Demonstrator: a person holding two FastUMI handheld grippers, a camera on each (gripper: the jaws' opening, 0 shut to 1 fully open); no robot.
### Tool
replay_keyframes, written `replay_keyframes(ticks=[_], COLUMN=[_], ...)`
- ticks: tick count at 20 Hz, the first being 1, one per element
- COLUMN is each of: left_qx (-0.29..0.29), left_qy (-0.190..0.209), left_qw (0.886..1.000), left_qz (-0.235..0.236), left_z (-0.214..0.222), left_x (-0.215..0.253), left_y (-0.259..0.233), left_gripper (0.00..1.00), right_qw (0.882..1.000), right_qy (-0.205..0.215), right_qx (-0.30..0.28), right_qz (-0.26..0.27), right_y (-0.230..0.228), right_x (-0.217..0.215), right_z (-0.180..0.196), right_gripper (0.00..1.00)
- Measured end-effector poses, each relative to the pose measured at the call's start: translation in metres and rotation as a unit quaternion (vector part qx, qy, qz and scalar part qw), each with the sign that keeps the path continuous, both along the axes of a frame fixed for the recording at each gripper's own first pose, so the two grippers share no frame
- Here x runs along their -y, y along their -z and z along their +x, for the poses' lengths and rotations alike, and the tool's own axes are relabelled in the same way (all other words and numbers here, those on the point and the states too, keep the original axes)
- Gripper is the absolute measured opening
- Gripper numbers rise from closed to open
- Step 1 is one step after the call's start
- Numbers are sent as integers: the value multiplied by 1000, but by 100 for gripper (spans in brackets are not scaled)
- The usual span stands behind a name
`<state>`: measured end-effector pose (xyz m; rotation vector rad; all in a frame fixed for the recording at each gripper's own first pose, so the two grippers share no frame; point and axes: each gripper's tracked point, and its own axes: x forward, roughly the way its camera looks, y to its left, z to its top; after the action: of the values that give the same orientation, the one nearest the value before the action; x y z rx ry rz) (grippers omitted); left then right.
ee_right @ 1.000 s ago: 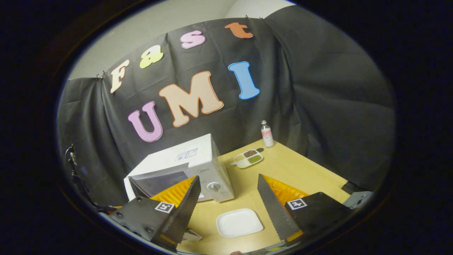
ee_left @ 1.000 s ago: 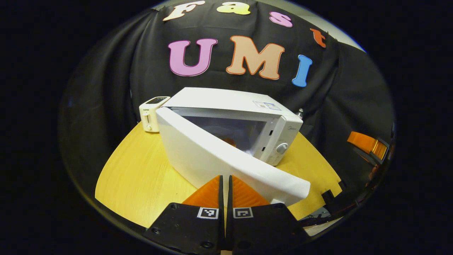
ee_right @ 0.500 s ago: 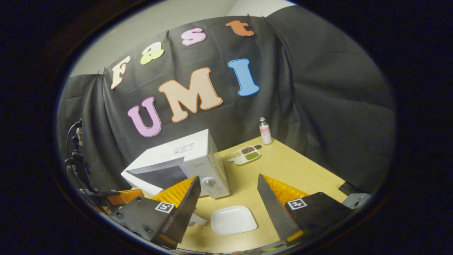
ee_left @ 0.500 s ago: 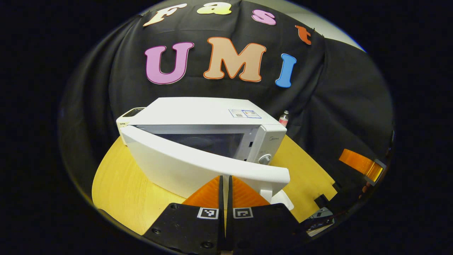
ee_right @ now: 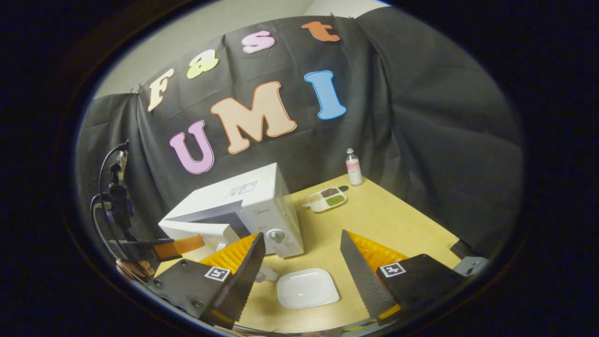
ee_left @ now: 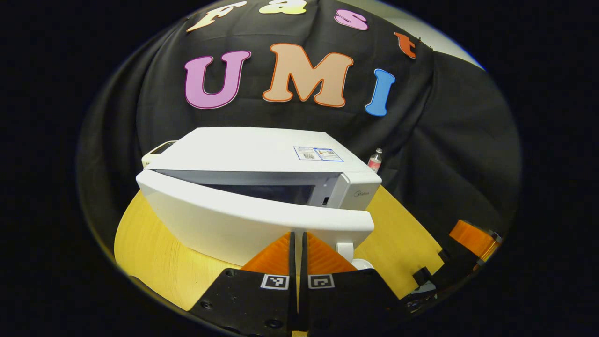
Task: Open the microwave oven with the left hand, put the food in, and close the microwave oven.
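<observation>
1. The microwave oven (ee_left: 262, 154) is sitting toward the table's (ee_left: 154, 252) far-left part, white, boxy, its dial panel (ee_right: 276, 224) facing the table's middle. A dark gap is showing along the top of the door (ee_left: 252, 220), so I'm judging it ajar, not latched.
2. The door's long axis is running crosswise directly ahead of my left gripper (ee_left: 297, 241); its free end with the handle (ee_left: 345, 250) is lying just right of my fingertips. The closing push needs to go forward, toward the cavity.
3. My left gripper's fingers are pressed together with nothing between them, tips at the door's front face; I cannot tell if they are touching it.
4. My right gripper (ee_right: 302, 255) is hanging spread wide and empty over the table's near edge, above a bare white plate (ee_right: 307, 294). The left one is nearer the door.
5. A sectioned tray (ee_right: 326, 200) and a small bottle (ee_right: 353, 167) are standing near the far-right corner.
6. Whether food is inside, I cannot tell.
</observation>
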<state>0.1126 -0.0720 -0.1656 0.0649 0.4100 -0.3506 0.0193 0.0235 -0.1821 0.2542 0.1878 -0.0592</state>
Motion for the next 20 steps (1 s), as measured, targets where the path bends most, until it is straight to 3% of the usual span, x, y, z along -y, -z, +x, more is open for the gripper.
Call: replay_keyframes(ticks=[5,16,20], left_qx=[1,28,30], left_qy=[1,10,-2], left_qw=[1000,999,1000], left_qz=[-16,11,-3], left_z=[22,53,53], left_x=[18,38,40], left_y=[-1,-10,-10], left_gripper=[1,1,1], right_qw=[1000,999,999], right_qy=[-5,-14,-21], right_qx=[1,-13,-21], right_qz=[-9,-33,-26], right_y=[-1,3,9], right_x=[-2,3,0], right_z=[10,27,32], right_gripper=[91,91,91])
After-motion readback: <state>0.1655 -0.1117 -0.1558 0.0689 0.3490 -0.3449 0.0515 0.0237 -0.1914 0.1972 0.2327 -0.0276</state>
